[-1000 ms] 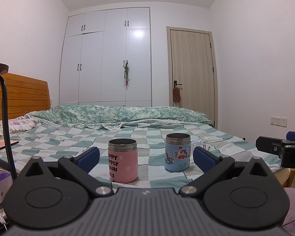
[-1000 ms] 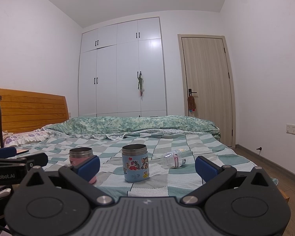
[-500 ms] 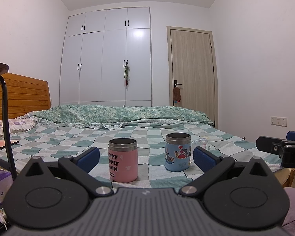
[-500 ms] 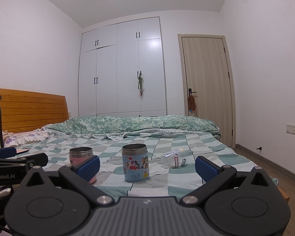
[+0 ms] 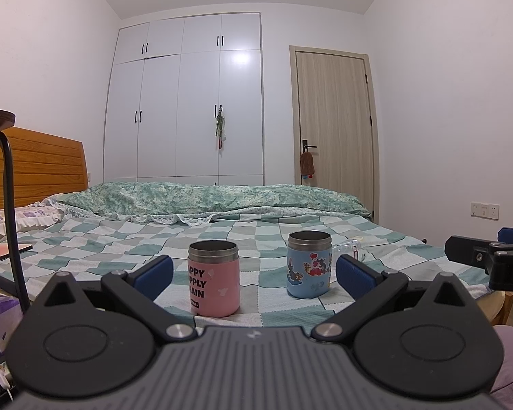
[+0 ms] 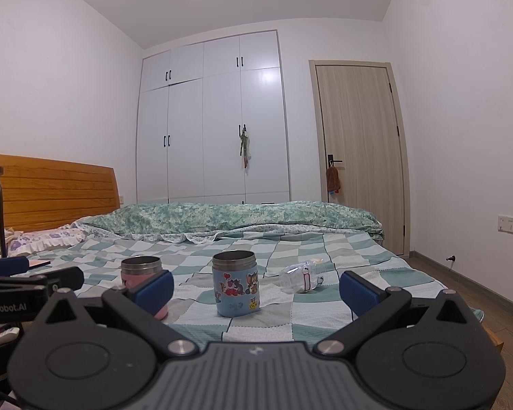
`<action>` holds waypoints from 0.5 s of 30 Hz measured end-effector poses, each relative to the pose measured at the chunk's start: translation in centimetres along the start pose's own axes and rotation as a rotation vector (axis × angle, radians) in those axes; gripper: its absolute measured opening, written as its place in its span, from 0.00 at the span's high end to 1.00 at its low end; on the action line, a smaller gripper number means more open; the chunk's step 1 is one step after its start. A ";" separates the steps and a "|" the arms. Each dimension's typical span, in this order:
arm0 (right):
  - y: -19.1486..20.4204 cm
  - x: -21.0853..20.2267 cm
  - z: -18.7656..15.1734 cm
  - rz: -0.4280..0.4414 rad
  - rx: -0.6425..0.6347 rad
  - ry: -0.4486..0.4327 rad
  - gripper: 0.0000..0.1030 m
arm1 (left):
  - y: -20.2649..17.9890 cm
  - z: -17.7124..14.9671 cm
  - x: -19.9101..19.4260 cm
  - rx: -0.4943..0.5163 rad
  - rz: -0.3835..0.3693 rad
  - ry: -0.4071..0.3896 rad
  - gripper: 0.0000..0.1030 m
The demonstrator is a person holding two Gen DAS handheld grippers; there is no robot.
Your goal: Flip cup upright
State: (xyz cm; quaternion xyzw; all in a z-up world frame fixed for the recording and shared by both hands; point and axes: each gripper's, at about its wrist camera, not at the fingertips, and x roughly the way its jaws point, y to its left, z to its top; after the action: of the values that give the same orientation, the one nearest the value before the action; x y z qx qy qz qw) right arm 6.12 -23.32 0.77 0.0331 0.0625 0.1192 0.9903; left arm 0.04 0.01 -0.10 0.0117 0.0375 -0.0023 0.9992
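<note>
Left gripper (image 5: 253,270), right gripper (image 6: 256,285) both agape, empty. Clear cup (image 6: 302,276) lies toppled behind blue cup (image 6: 236,283) (soft quilt): reach may knock blue cup over.

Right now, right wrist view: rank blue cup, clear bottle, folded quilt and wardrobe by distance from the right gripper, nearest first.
From the right gripper, jaws open:
1. Blue cup, upright on the checked bedspread, just left of centre.
2. Clear bottle, lying on its side, behind and right of the cup.
3. Folded quilt, along the bed's far edge.
4. Wardrobe, on the back wall.
</note>
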 end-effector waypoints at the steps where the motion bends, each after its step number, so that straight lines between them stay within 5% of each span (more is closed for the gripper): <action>1: 0.0 0.0 0.0 0.000 0.000 0.000 0.00 | 0.0 0.0 0.0 0.000 0.000 0.000 0.00; 15: 0.0 0.1 0.0 0.000 -0.001 0.000 0.00 | -0.1 0.0 0.1 0.003 -0.002 0.001 0.00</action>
State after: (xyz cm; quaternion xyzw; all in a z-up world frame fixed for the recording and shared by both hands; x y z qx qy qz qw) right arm 6.17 -23.31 0.76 0.0327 0.0626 0.1191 0.9904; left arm 0.10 -0.10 -0.06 0.0133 0.0380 -0.0032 0.9992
